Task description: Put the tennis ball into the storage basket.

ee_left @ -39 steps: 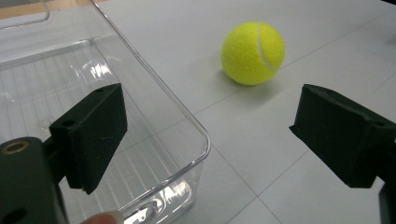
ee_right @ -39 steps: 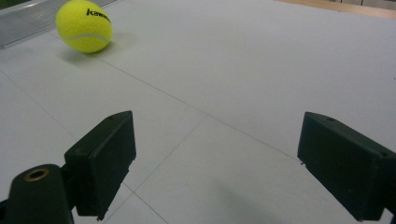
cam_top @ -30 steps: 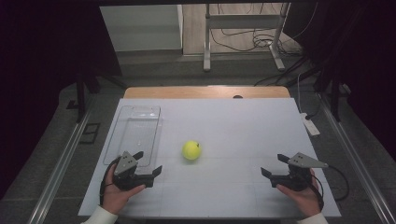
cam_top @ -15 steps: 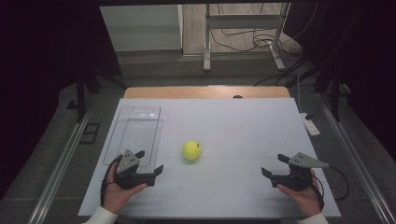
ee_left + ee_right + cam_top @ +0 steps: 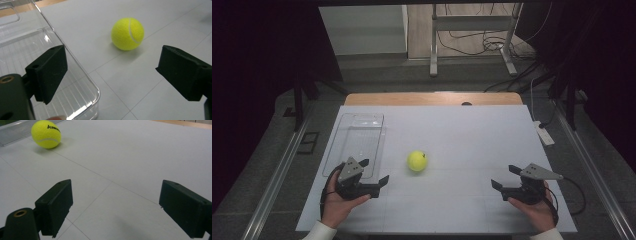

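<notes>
A yellow tennis ball [image 5: 417, 161] rests on the white table [image 5: 462, 135], near its middle. My left gripper [image 5: 374, 171] is held low at the front left, jaws wide apart and empty. In the left gripper view the ball [image 5: 127, 33] lies ahead between the open gripper [image 5: 113, 65], a short way off. My right gripper [image 5: 505, 176] is at the front right, also open and empty. From the right gripper [image 5: 115, 200], the ball [image 5: 46, 134] is far off at the upper left.
A clear plastic tray [image 5: 360, 117] lies on the table's left side, just left of the ball; its near corner [image 5: 82, 75] sits under my left gripper's left jaw. A person's hands hold both grippers. A white power strip [image 5: 544, 134] lies by the right edge.
</notes>
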Available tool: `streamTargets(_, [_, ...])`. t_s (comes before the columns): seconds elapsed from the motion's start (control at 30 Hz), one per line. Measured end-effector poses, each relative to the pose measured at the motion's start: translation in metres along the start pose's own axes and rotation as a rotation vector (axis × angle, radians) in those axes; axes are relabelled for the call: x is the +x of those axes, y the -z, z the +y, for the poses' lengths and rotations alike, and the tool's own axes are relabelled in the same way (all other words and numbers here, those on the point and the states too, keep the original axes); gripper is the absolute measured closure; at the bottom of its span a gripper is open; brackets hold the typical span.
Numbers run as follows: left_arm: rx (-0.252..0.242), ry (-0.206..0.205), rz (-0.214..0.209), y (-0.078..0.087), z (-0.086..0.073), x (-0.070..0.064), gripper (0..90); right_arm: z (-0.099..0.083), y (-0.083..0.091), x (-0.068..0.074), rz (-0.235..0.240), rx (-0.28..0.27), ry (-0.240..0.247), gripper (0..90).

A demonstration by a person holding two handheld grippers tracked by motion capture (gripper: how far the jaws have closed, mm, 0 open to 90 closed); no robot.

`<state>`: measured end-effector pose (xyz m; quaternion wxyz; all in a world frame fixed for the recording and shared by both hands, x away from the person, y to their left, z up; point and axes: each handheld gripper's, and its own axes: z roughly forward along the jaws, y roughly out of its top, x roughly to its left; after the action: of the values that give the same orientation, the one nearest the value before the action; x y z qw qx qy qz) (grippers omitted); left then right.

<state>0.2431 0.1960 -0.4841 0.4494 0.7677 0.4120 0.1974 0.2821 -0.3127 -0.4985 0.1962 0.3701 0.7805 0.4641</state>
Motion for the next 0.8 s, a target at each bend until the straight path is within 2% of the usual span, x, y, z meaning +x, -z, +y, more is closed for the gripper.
streamTargets(0.3, [0.001,-0.004,-0.007,0.001,0.01,0.001,9.4,0.0,0.0,0.0,-0.004,0.006,-0.001,12.2])
streamTargets(0.67, [0.027,-0.013,-0.013,-0.004,0.022,0.0,8.9,0.0,-0.001,-0.001,-0.003,0.007,-0.001,12.2])
streamTargets(0.8, [0.036,-0.021,-0.03,-0.007,0.026,-0.002,8.9,0.0,-0.002,-0.001,-0.007,0.011,0.001,12.2])
